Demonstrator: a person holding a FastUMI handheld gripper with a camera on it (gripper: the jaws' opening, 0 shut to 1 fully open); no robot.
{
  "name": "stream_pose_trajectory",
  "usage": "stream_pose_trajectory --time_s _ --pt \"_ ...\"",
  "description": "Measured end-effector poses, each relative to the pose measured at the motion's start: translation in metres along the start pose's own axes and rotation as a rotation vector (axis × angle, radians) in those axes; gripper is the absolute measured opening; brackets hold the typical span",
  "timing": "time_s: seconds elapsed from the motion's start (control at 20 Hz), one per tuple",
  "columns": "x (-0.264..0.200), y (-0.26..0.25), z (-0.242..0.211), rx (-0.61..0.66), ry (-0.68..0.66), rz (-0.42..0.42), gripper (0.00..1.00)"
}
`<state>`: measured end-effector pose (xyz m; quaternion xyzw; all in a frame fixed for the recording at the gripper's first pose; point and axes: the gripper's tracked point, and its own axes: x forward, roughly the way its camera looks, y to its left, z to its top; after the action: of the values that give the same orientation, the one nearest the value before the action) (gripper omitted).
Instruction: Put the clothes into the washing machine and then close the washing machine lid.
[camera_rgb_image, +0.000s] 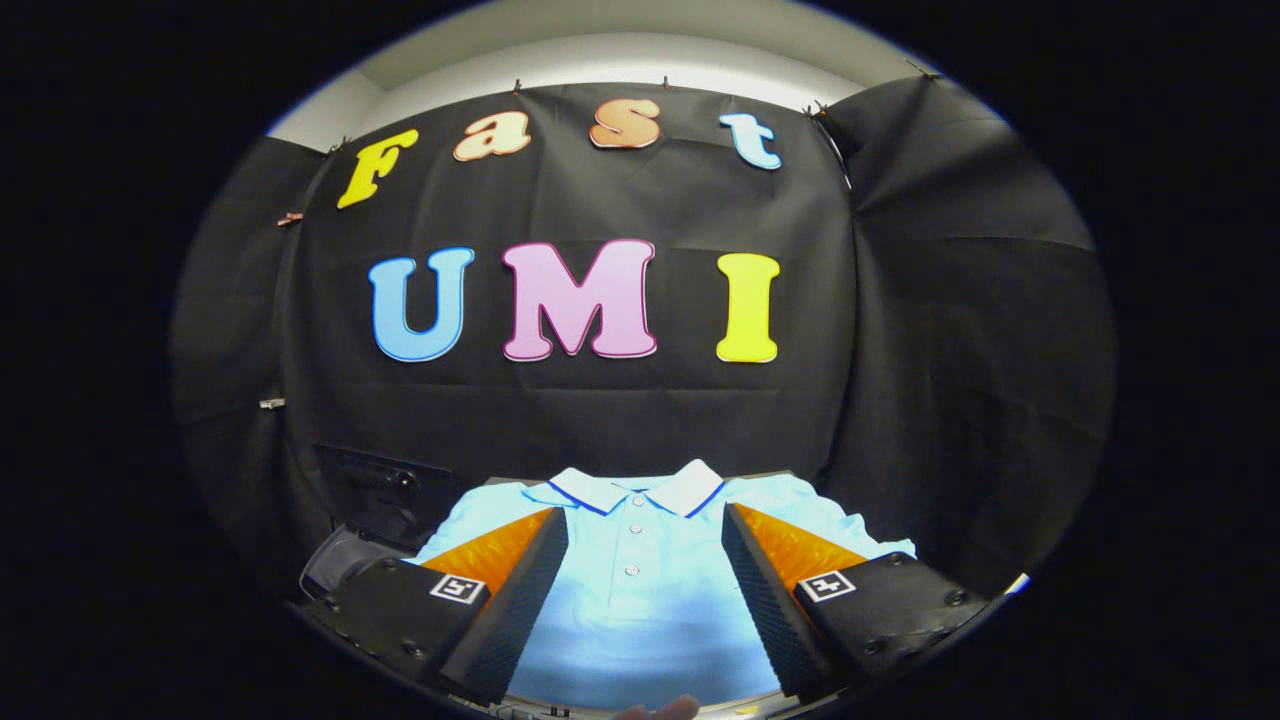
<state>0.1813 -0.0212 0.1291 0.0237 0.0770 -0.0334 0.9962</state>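
Counted: one polo shirt (640, 590), light blue, laid flat between the fingers. One white collar (640, 488) at twelve o'clock of the shirt. Three buttons (632, 570) down the placket. One gripper (640, 540), two fingers (520, 580) spread apart. Two square markers (459, 588), one per finger.

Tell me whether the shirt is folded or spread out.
Spread out: the light blue polo shirt lies flat, its white collar and button placket facing up, between the open gripper's fingers.

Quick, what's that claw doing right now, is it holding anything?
Claw: open, holding nothing; its fingers are spread above the light blue polo shirt.
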Motion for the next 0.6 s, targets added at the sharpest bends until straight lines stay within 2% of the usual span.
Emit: stream_pose_trajectory --time_s 0.3,0.45,0.6 --pt "0.051 -0.002 -0.036 -0.006 0.242 -0.029 0.98" --pt "0.071 0.008 -0.053 0.001 0.324 -0.004 0.99" --pt "0.086 0.003 -0.069 -0.047 0.399 -0.038 0.99"
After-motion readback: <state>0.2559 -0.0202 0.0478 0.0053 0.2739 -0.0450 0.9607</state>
